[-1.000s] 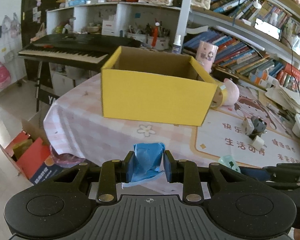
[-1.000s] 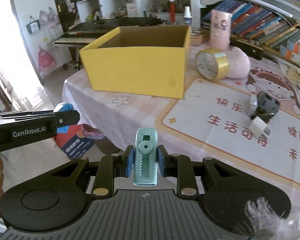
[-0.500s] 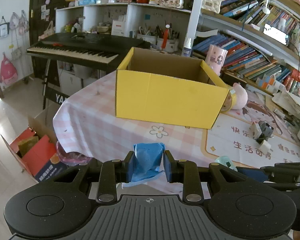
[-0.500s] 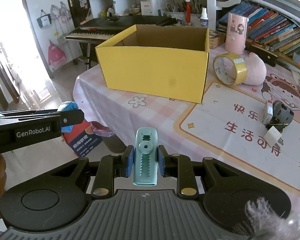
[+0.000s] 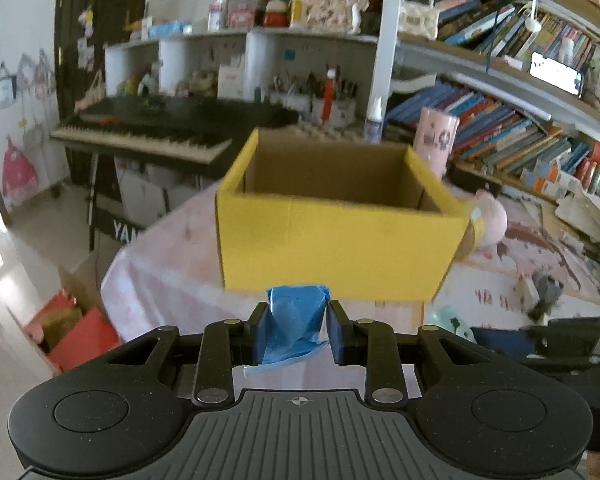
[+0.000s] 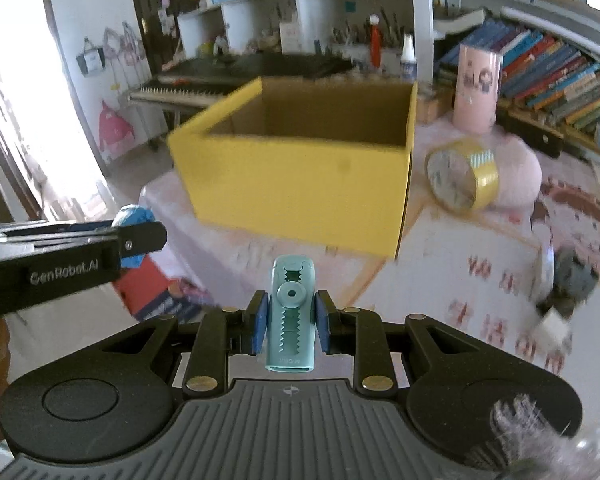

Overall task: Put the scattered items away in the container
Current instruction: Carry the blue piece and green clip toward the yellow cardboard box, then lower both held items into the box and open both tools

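Left gripper [image 5: 296, 326] clamped on blue wad [image 5: 296, 322], right gripper [image 6: 288, 326] on teal clip [image 6: 290, 316]; yellow box [image 5: 336, 252] ahead, below both; early release risks drop short of near wall; blur suggests fast carry

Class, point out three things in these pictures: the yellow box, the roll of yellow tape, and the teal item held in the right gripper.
yellow box [image 6: 300, 192], right wrist view, on its front wall.
roll of yellow tape [image 6: 486, 176], right wrist view, on its outer yellow band.
teal item [image 6: 290, 320], right wrist view, on its toothed middle, between the right gripper's pads.

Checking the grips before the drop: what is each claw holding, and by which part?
Left claw: a crumpled blue wrapper, pinched at its sides. Right claw: a teal plastic clip, gripped by its long sides near the middle.
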Demonstrator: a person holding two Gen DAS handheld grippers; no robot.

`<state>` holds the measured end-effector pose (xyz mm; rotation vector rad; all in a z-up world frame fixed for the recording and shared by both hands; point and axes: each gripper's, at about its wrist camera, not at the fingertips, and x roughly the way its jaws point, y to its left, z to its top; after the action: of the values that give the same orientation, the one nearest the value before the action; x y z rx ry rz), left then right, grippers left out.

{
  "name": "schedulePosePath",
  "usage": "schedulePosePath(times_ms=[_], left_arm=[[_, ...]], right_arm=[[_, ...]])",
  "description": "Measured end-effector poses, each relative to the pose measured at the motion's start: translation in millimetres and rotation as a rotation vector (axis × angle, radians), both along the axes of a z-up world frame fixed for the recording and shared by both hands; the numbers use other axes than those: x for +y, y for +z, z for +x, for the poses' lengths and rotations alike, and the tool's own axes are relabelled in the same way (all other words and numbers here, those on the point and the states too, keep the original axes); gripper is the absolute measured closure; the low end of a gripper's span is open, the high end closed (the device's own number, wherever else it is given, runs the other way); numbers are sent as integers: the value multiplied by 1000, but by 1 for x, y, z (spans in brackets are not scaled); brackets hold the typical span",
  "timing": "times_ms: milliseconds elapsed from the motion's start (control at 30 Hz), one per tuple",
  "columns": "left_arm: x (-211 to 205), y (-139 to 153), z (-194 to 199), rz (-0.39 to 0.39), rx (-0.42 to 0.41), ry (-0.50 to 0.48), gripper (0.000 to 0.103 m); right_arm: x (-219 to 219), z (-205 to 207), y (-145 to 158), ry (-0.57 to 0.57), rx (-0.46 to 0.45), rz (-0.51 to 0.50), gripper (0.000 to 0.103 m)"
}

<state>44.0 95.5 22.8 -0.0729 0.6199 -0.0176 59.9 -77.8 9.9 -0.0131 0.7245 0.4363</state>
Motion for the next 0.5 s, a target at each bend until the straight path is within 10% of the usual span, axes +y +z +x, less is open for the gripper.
schedulePosePath(times_ms=[500], left_arm=[[-18, 41, 94, 52, -141, 21, 75]], right_arm=[[-13, 113, 53, 76, -207, 35, 80]])
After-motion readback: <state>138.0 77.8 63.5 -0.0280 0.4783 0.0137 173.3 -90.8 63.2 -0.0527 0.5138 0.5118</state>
